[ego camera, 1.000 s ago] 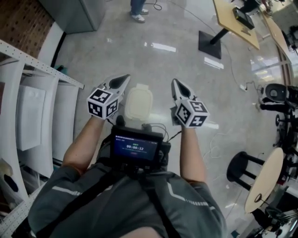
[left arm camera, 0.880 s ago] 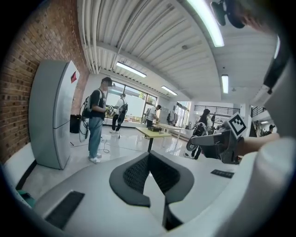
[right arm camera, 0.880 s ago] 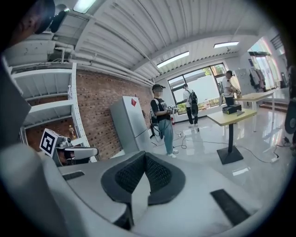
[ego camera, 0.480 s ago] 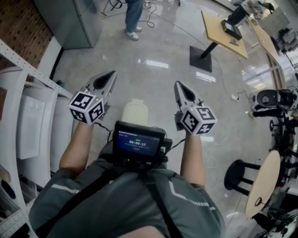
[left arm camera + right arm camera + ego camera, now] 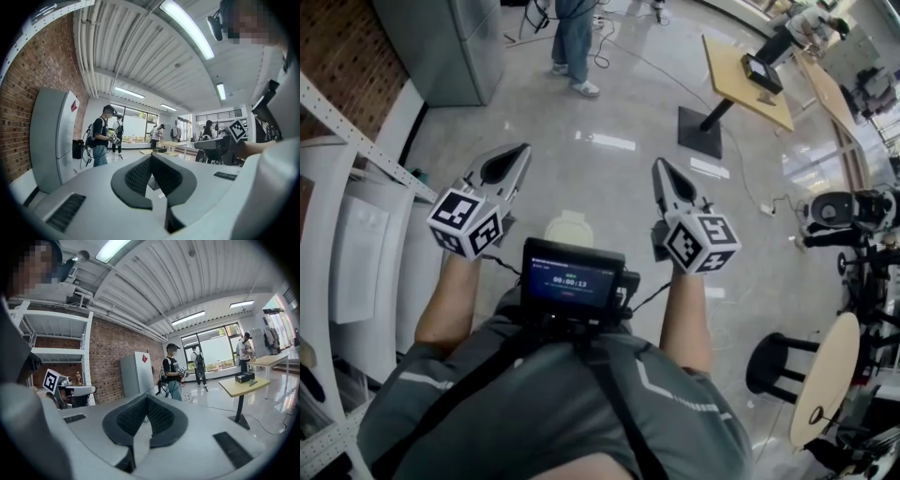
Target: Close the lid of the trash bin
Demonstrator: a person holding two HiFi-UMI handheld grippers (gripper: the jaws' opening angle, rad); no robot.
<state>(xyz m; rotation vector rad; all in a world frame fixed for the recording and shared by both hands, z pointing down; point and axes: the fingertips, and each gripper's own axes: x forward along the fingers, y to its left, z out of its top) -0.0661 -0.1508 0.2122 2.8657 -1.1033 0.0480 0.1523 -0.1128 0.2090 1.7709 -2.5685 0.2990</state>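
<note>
We held both claws raised in front of our chest, well apart, with the trash bin on the floor between them and below. The left claw was closed on nothing, its dark pads meeting at the tip. The right claw was likewise closed and empty, pads pressed together.

The bin's cream lid lay flat and faced up. Only its rounded far end showed, pointing away from us. The screen strapped to our chest hid the near part, so we could not tell its long axis.

A white rack of shelves ran close along the floor's left edge, just beside our left arm. A grey cabinet stood at the far left corner. Ahead of the bin the floor was open up to a standing person and the dark foot of a wooden table. To the right, a black stool and a round tabletop crowded the near right side, with cables trailing across the floor.
</note>
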